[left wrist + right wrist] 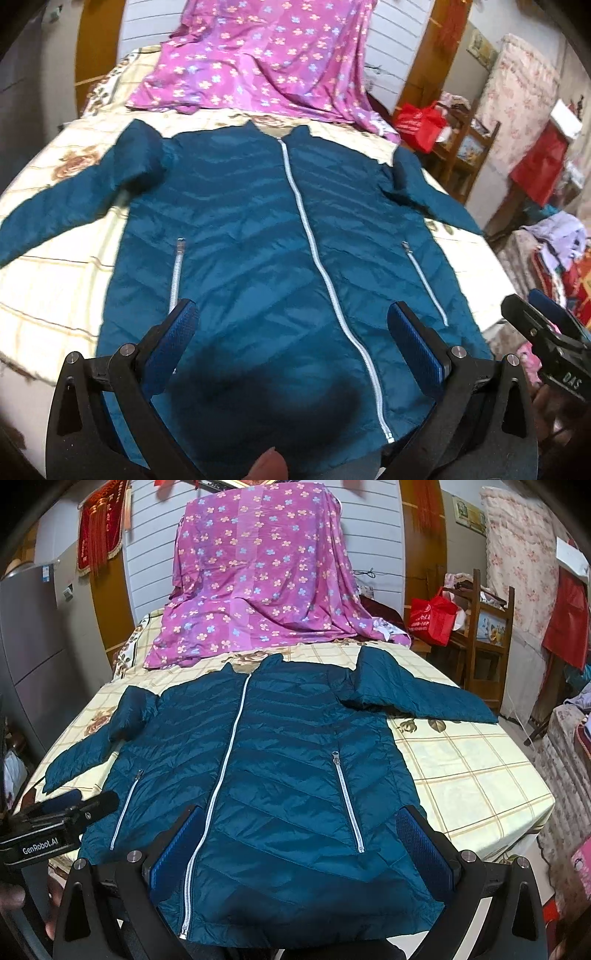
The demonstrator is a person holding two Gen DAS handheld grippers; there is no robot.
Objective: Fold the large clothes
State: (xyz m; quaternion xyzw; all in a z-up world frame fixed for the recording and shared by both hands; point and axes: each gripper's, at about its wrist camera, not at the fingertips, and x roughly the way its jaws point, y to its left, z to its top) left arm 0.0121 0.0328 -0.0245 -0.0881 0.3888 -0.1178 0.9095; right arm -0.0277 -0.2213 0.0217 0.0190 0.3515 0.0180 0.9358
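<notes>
Your teal puffer jacket [280,775] lies flat and face up on the bed [472,775], zipped shut, its hem at the near edge and its collar at the far end. The white front zipper [225,760] runs the length of the body, with a short pocket zipper [349,801] on each side. Both sleeves spread outward, the left sleeve [55,218] angling toward the near left and the right sleeve [417,694] reaching to the far right. Your left gripper [291,321] hovers above the jacket's hem with its jaws spread wide and nothing between them. Your right gripper [303,834] hangs over the hem as well, also wide and empty. A purple flowered sheet [258,579] is draped at the far end of the bed, just beyond the collar. A red bag [432,616] sits on a wooden rack to the right of the bed
</notes>
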